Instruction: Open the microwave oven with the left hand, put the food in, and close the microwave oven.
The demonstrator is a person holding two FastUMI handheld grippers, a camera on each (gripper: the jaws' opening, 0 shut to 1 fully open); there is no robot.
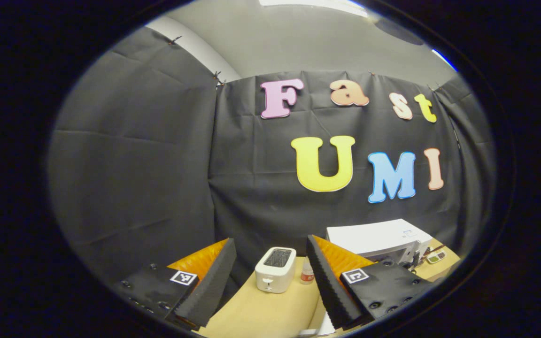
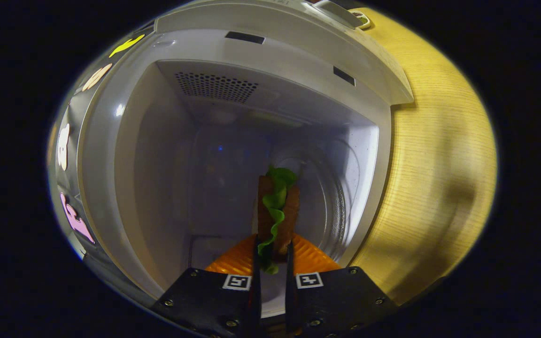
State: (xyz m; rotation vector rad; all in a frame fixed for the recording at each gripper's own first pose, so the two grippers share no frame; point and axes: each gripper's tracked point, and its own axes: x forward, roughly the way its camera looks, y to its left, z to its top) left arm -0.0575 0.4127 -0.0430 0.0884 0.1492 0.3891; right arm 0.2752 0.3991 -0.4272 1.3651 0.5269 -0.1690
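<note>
In the right gripper view the white microwave oven [image 2: 111, 141] stands open and its pale cavity faces me, rolled sideways in the image. My right gripper [image 2: 273, 253] is shut on the food, a sandwich [image 2: 277, 211] of brown bread with green lettuce, held at the cavity's mouth in front of the round turntable [image 2: 327, 197]. In the left gripper view my left gripper [image 1: 270, 277] stands open with nothing between its fingers, raised above the table. The microwave oven [image 1: 378, 239] sits low at the right, beyond the right finger.
A white toaster [image 1: 275, 270] stands on the wooden table [image 1: 261, 314] between the left gripper's fingers, with a small bottle [image 1: 306, 272] beside it. A small object [image 1: 436, 257] lies right of the microwave. Wooden tabletop [image 2: 439, 164] runs along the microwave's open side.
</note>
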